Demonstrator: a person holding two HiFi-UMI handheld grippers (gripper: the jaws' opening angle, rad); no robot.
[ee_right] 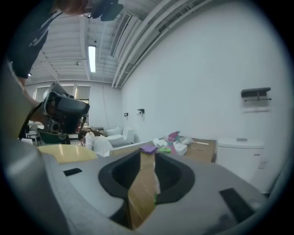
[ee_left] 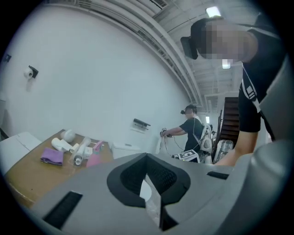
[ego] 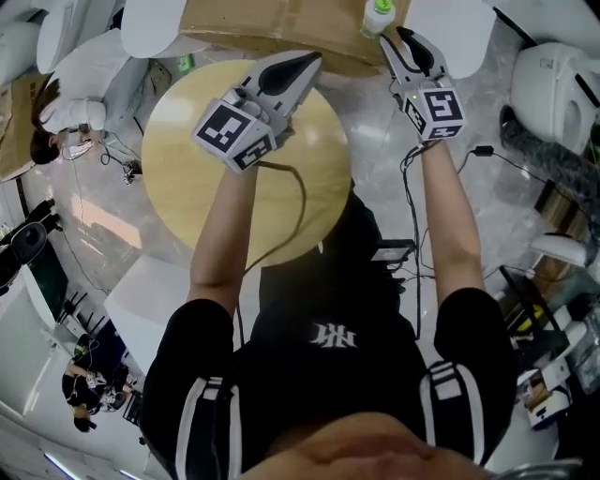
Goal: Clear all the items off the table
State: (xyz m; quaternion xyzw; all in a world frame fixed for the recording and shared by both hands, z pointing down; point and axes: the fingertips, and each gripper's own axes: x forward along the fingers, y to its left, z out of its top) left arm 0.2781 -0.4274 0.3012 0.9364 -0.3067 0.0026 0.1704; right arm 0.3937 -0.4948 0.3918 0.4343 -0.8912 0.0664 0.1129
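The round wooden table (ego: 309, 202) shows bare wood around my arms. My left gripper (ego: 298, 64) hovers over its far part; its jaws stand a narrow slit apart with nothing between them (ee_left: 149, 193). My right gripper (ego: 397, 39) is past the table's far right edge, next to a green-capped bottle (ego: 380, 13) standing on a cardboard surface (ego: 262, 23). Its jaws are slightly apart (ee_right: 144, 183), and only cardboard shows through the gap. On that brown surface lie a purple cloth (ee_left: 51, 156), white bottles (ee_left: 78, 151) and a pink item (ee_left: 94, 158).
White toilets flank the cardboard surface (ego: 155, 23) (ego: 553, 84). A seated person in white bends at the far left (ego: 70, 112). Cables trail on the floor at the right (ego: 412, 202). Another person with grippers stands in the distance (ee_left: 189, 126).
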